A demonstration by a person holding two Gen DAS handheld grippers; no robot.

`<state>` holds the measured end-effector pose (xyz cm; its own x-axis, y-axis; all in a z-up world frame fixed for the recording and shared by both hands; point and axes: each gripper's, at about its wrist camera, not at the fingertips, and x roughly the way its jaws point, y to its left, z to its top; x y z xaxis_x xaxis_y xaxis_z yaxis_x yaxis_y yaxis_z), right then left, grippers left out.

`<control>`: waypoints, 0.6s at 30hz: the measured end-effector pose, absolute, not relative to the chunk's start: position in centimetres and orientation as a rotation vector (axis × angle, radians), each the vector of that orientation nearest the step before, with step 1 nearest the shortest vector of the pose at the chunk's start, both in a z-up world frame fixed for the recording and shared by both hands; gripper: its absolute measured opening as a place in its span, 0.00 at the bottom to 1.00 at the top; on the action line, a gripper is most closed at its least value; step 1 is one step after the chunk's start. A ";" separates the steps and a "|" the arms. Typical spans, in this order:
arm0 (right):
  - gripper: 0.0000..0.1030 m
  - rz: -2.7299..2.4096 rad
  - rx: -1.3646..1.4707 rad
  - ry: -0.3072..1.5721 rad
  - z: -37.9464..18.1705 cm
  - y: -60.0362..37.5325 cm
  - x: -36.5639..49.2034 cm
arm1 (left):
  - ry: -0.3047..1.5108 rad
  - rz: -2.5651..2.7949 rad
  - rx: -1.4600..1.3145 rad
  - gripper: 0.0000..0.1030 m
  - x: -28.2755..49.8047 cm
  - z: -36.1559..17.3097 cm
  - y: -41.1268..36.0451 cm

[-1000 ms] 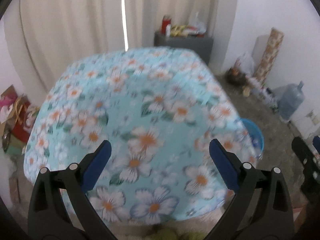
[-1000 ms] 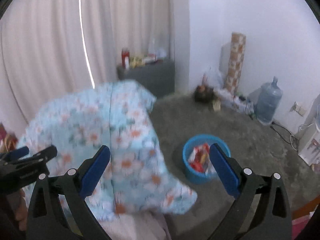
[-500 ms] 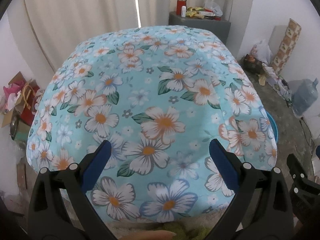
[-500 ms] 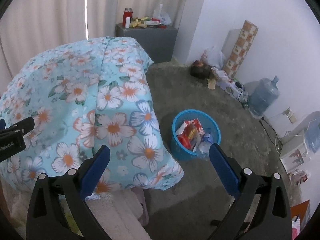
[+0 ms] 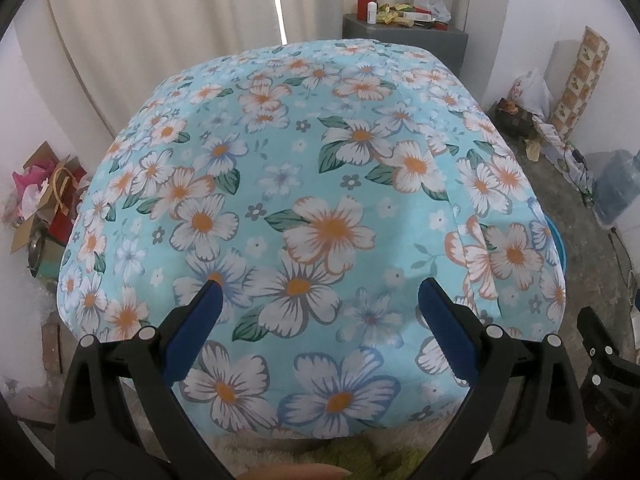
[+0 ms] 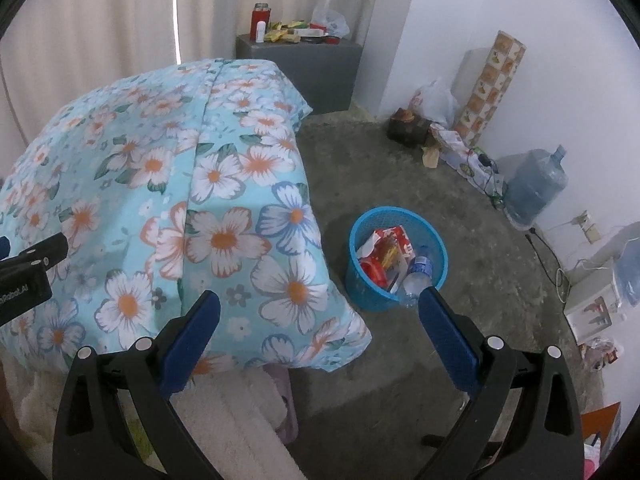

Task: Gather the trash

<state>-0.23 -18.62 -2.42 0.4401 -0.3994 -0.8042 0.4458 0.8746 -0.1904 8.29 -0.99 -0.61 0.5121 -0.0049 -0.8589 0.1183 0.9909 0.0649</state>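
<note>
A blue mesh waste basket (image 6: 362, 292) stands on the concrete floor right of the table; it holds red and white wrappers (image 6: 384, 252) and a clear plastic bottle (image 6: 416, 276). Only its rim (image 5: 558, 236) shows in the left wrist view. My right gripper (image 6: 319, 300) is open and empty, above the table's corner and the basket. My left gripper (image 5: 318, 292) is open and empty above the table, which is covered by a light blue flowered cloth (image 5: 304, 200). The cloth also shows in the right wrist view (image 6: 168, 200).
A grey cabinet (image 6: 304, 68) with a red flask and packets stands behind the table. A water jug (image 6: 534, 184), bags and a patterned roll (image 6: 488, 88) line the right wall. Paper bags and boxes (image 5: 40, 200) sit left of the table. A fluffy rug (image 6: 240, 432) lies below.
Both views have steadied and tilted down a little. The table and the basket now sit closer and sharper in view. Both grippers stay open and empty.
</note>
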 end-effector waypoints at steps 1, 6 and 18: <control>0.94 -0.527 0.053 0.984 -2.4 -18.6 -0.4 | 1.030 -0.073 0.122 0.91 8.2 -0.6 -1.0; 0.94 -0.548 0.060 0.982 -2.3 -19.1 -0.8 | 1.031 -0.084 0.127 0.91 8.1 -0.6 -1.2; 0.94 -0.573 0.070 0.976 -2.0 -19.8 -1.5 | 1.031 -0.112 0.143 0.91 7.8 -0.3 -2.4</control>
